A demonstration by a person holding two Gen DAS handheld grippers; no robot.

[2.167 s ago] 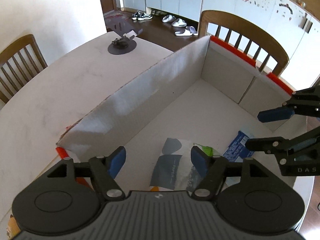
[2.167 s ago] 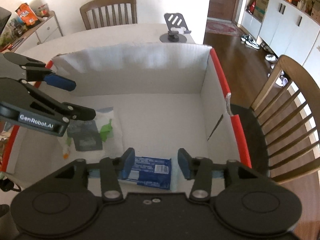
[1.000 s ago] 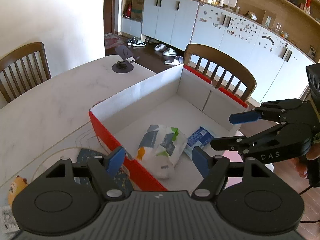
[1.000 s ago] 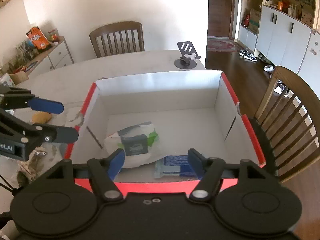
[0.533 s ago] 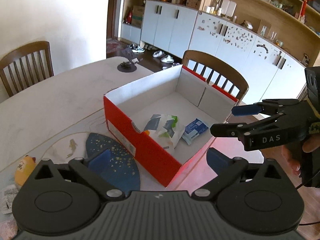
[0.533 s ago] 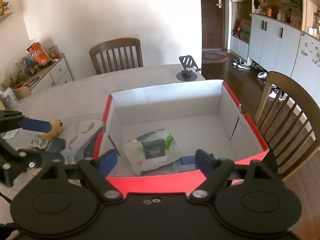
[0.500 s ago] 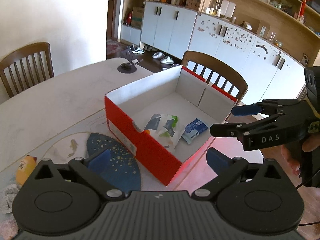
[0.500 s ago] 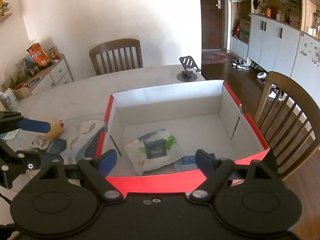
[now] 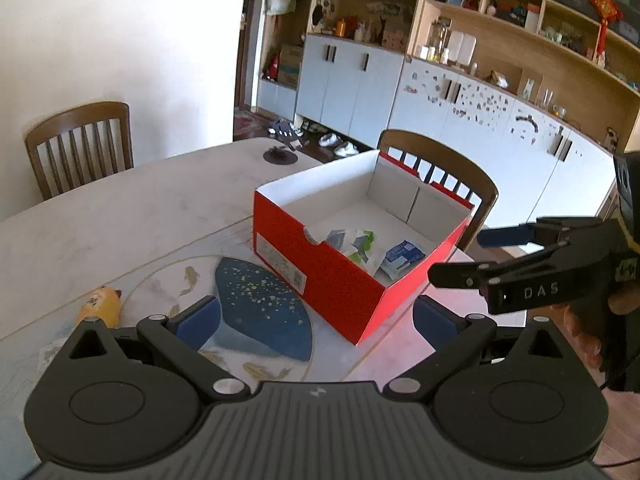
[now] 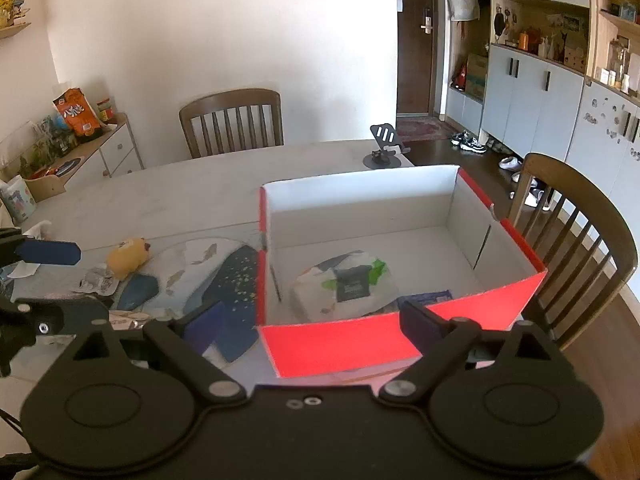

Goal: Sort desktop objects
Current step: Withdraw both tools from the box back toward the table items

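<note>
Both grippers hover above the table, jaws wide apart and holding nothing. The left gripper (image 9: pixel 316 316) faces the red box (image 9: pixel 340 280); the right gripper (image 10: pixel 310 322) sits near its front wall. A wipes pack (image 10: pixel 344 284) and blue packet (image 9: pixel 400 256) lie inside. The yellow toy (image 10: pixel 126 256) lies left of the box. The left gripper probably should descend on it, straddling its middle before closing.
</note>
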